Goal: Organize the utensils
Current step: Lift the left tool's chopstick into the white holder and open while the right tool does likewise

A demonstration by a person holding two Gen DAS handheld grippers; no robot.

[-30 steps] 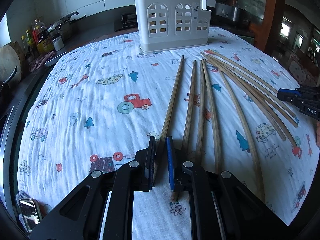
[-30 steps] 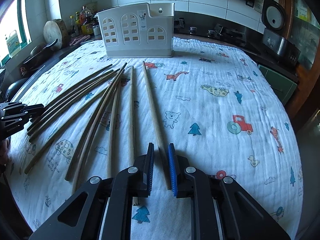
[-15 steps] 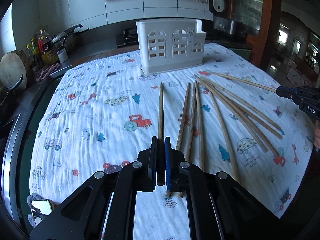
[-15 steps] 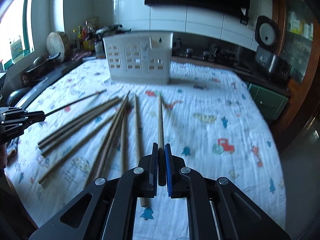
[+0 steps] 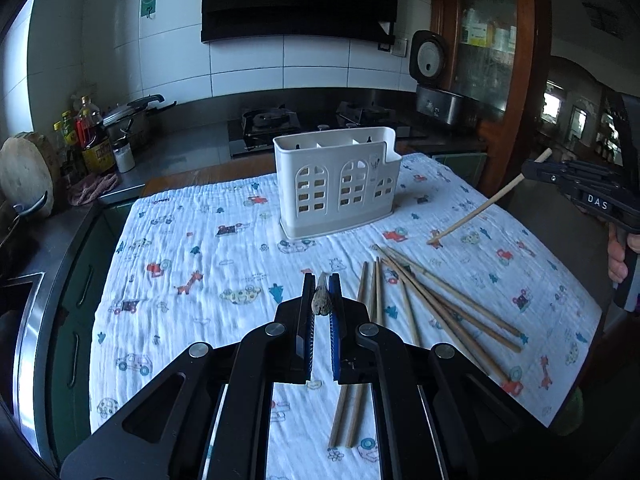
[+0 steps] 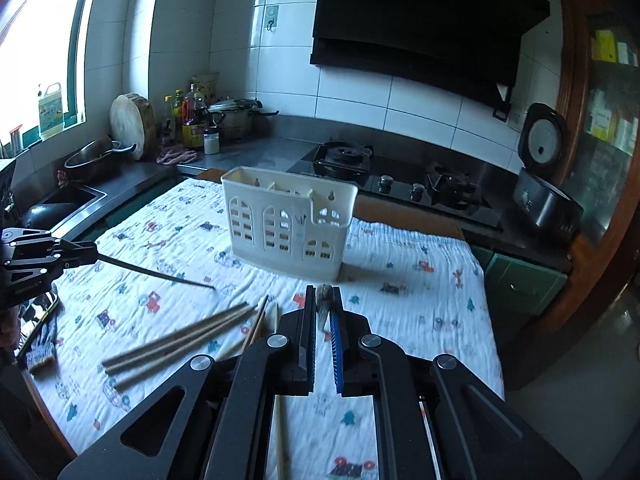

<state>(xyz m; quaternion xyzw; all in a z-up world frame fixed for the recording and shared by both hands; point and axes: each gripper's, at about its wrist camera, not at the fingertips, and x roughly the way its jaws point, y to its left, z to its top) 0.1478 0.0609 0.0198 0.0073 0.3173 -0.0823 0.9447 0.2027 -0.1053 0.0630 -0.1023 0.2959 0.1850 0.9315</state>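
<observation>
My left gripper (image 5: 322, 283) is shut on a wooden chopstick (image 5: 322, 302), seen end-on, lifted above the printed cloth (image 5: 192, 248). In the right wrist view the same gripper (image 6: 93, 255) holds that stick (image 6: 160, 274) slanting down, its tip at the cloth. My right gripper (image 6: 323, 294) is shut on another chopstick (image 6: 323, 304). From the left wrist view, this gripper (image 5: 529, 169) carries its stick (image 5: 480, 209) tilted, far tip low near the cloth. Several loose chopsticks (image 5: 432, 300) (image 6: 180, 340) lie fanned on the cloth. The white slotted utensil holder (image 5: 336, 184) (image 6: 288, 220) stands upright beyond both grippers.
A gas hob (image 6: 400, 176) sits behind the holder and a rice cooker (image 6: 544, 184) at the back right. Bottles (image 6: 192, 120), a pot and a round chopping block (image 6: 132, 124) line the left counter by the sink (image 6: 76, 196). A phone (image 6: 38, 328) lies at the cloth's left edge.
Both grippers closed on a chopstick each and rose with them, near ends lifted high. The holder and the loose sticks now look lower and farther away.
</observation>
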